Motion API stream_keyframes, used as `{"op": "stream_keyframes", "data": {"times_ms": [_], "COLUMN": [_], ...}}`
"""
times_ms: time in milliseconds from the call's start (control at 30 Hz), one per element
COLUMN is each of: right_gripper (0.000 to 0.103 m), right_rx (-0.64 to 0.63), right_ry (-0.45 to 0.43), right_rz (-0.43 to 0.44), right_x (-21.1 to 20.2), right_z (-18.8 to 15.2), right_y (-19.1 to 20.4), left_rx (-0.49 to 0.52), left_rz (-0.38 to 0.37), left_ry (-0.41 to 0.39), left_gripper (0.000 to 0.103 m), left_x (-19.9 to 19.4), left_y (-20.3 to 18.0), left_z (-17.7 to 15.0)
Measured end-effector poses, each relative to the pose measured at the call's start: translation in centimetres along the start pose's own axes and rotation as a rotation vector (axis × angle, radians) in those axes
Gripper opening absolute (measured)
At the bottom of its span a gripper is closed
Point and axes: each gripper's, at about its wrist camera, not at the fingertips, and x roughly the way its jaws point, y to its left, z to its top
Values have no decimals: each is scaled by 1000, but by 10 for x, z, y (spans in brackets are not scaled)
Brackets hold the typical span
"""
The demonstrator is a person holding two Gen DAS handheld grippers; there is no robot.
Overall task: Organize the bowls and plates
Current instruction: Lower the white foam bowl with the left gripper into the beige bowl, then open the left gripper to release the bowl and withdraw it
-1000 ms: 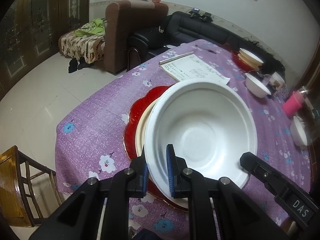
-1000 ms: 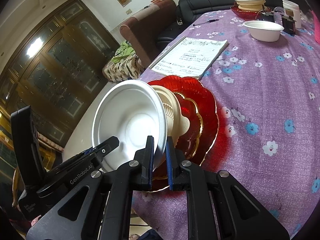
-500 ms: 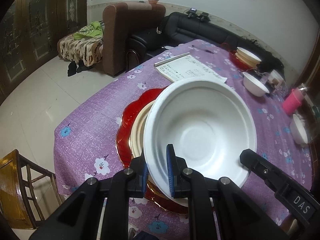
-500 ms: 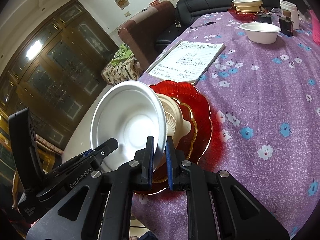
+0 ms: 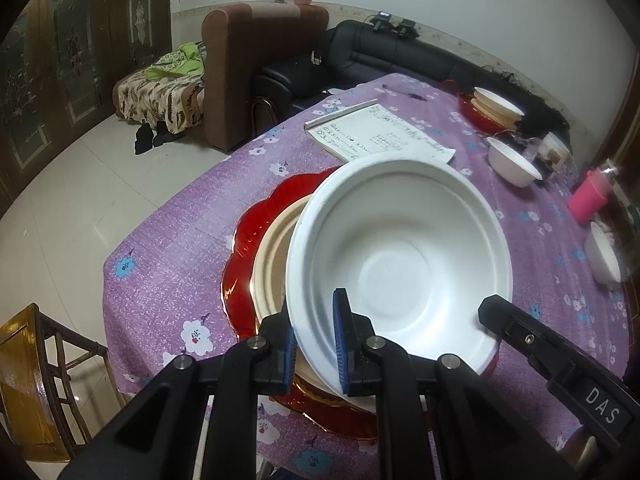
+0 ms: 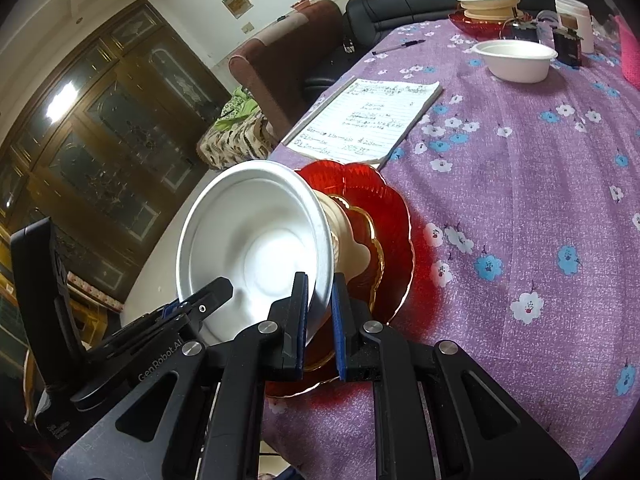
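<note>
A white bowl (image 5: 400, 264) hangs tilted over a cream bowl (image 5: 272, 264) that sits on red scalloped plates (image 5: 256, 228). My left gripper (image 5: 316, 340) is shut on the white bowl's near rim, one pad inside and one outside. My right gripper (image 6: 320, 320) is shut on the rim of the white bowl (image 6: 256, 252) at its other side. In the right wrist view the cream bowl (image 6: 348, 236) and red plates (image 6: 394, 216) lie just behind it. The red plates' near part is hidden by the bowl and fingers.
On the purple flowered tablecloth (image 5: 168, 248) lie a notebook (image 5: 376, 136), a white bowl (image 5: 514, 164), a far stack of dishes (image 5: 494, 106), a pink bottle (image 5: 588, 200) and another white bowl (image 5: 604, 258). A wooden chair (image 5: 36, 376) stands by the near left corner.
Both grippers keep their hold on the white bowl's rim. The table shifts only slightly in view; nothing is let go or taken up.
</note>
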Motion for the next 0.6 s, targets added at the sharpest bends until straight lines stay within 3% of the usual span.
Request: {"op": "stream_keyframes", "data": {"times_ms": [600], "right_gripper": [15], "right_rx": [33], "right_ry": [8], "right_rz": [11], "right_x": [2], "right_z": [-2], "right_y": [-16], "left_rx": [70], "left_rz": [33], "left_ry": [-4], "left_gripper": [25], "left_x": [-3], "left_y": [-9], "left_z": [-4]}}
